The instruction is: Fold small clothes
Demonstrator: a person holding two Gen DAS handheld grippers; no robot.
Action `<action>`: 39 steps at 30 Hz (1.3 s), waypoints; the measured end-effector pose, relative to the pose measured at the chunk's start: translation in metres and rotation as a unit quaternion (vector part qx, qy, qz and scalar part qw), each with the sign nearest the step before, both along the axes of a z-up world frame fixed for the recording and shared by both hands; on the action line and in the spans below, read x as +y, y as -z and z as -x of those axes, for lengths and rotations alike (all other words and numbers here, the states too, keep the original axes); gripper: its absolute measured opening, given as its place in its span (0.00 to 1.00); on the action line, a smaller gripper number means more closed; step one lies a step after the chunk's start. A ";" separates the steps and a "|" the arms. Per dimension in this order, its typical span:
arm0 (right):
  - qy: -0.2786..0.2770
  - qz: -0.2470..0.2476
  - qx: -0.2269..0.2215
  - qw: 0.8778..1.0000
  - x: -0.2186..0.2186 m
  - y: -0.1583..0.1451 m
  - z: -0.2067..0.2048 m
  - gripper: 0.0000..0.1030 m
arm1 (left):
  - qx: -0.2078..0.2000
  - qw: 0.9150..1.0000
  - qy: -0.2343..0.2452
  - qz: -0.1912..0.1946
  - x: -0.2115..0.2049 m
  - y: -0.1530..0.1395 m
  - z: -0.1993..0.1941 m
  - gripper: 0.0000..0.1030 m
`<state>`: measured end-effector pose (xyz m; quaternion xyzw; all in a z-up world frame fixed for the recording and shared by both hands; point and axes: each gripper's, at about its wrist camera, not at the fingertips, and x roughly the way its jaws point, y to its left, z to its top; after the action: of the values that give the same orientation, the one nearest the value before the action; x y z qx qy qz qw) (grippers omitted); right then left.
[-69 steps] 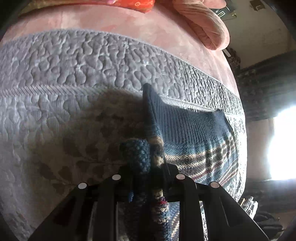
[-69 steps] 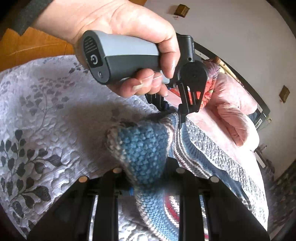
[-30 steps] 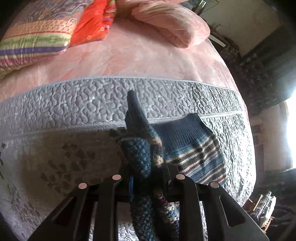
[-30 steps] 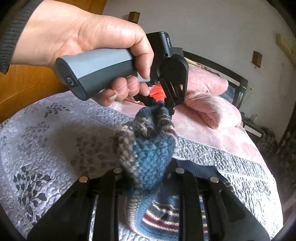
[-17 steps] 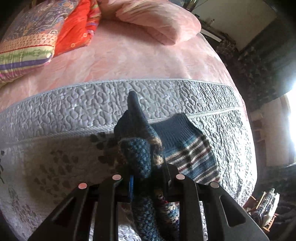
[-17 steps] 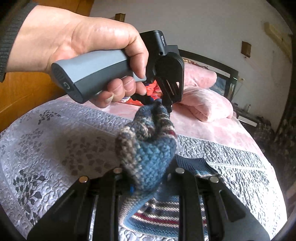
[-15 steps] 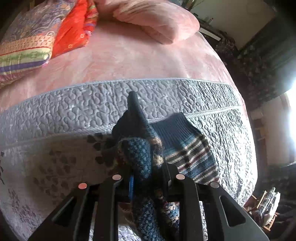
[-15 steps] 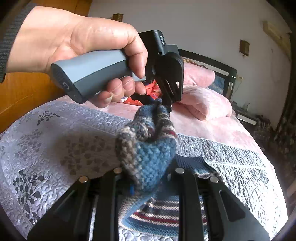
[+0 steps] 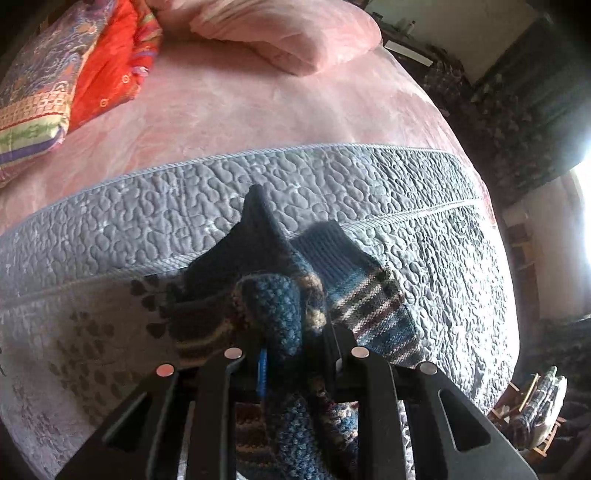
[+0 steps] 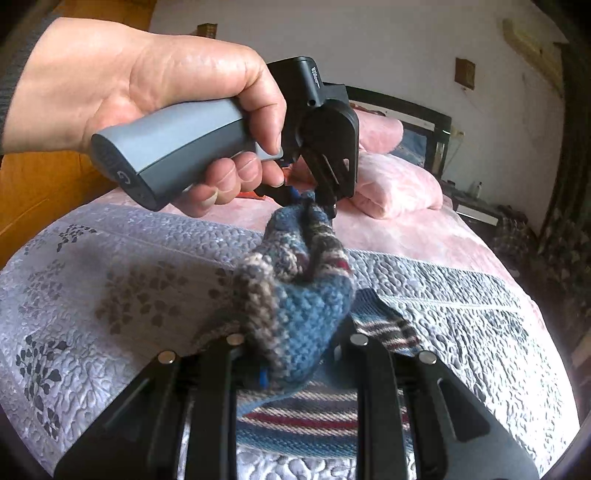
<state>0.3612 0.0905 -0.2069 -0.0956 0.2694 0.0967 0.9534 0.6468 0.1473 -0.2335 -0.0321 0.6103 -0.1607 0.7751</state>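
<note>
A small blue knitted garment [image 9: 354,295] with tan, white and dark red stripes lies partly on the grey quilted bedspread [image 9: 369,184]. My left gripper [image 9: 291,354] is shut on a bunched edge of it, lifted off the quilt. In the right wrist view my right gripper [image 10: 291,350] is shut on another bunched blue and brown edge of the garment [image 10: 295,306]. The left gripper [image 10: 321,205], held by a hand [image 10: 155,96], pinches the same fabric just above and beyond it. The striped rest of the garment trails down onto the quilt.
A pink blanket [image 9: 258,103] covers the bed beyond the quilt, with a pink pillow [image 9: 288,33] and red and patterned cushions [image 9: 74,74] at the head. A dark headboard [image 10: 406,107] and white wall stand behind. A wooden panel [image 10: 40,184] is at left.
Both grippers have lifted the held edges higher and carried them toward the head of the bed. The garment has doubled over, with less of it lying flat on the quilt.
</note>
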 end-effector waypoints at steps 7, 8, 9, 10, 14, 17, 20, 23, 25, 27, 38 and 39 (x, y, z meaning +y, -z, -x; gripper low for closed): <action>0.017 -0.009 0.013 1.000 -0.022 0.012 -0.001 0.19 | 0.007 1.000 0.007 -0.009 -0.033 0.016 -0.003 0.22; 0.020 -0.012 0.015 1.000 -0.026 0.014 -0.001 0.19 | 0.008 1.000 0.008 -0.011 -0.038 0.019 -0.003 0.22; 0.022 -0.013 0.017 1.000 -0.028 0.015 -0.001 0.19 | 0.009 1.000 0.009 -0.013 -0.041 0.021 -0.003 0.22; 0.024 -0.014 0.018 0.999 -0.031 0.017 0.000 0.19 | 0.010 1.000 0.008 -0.014 -0.045 0.023 -0.003 0.22; 0.034 -0.021 0.024 0.999 -0.044 0.023 -0.001 0.19 | 0.012 1.000 0.012 -0.023 -0.062 0.031 -0.005 0.22; 0.043 -0.030 0.030 0.998 -0.056 0.028 -0.001 0.19 | 0.015 0.999 0.014 -0.030 -0.075 0.038 -0.007 0.22; 0.051 -0.038 0.035 0.997 -0.065 0.033 -0.001 0.19 | 0.015 0.999 0.018 -0.037 -0.088 0.045 -0.007 0.22; 0.058 -0.047 0.042 0.996 -0.077 0.038 -0.002 0.19 | 0.017 0.999 0.019 -0.043 -0.101 0.052 -0.009 0.22; 0.062 -0.052 0.046 0.996 -0.084 0.041 -0.003 0.19 | 0.018 0.999 0.019 -0.046 -0.109 0.057 -0.010 0.22; 0.066 -0.057 0.051 0.995 -0.092 0.044 -0.005 0.19 | 0.017 0.998 0.020 -0.049 -0.118 0.062 -0.010 0.22; 0.088 -0.066 0.081 0.991 -0.127 0.072 -0.010 0.18 | 0.010 0.998 0.013 -0.064 -0.152 0.087 -0.013 0.22; 0.089 -0.071 0.085 0.990 -0.130 0.075 -0.011 0.18 | 0.009 0.998 0.011 -0.064 -0.153 0.089 -0.013 0.22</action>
<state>0.3723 -0.0398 -0.2815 0.0048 0.3497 0.0385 0.9361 0.6603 -0.0057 -0.3229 0.0227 0.6269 -0.1299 0.7679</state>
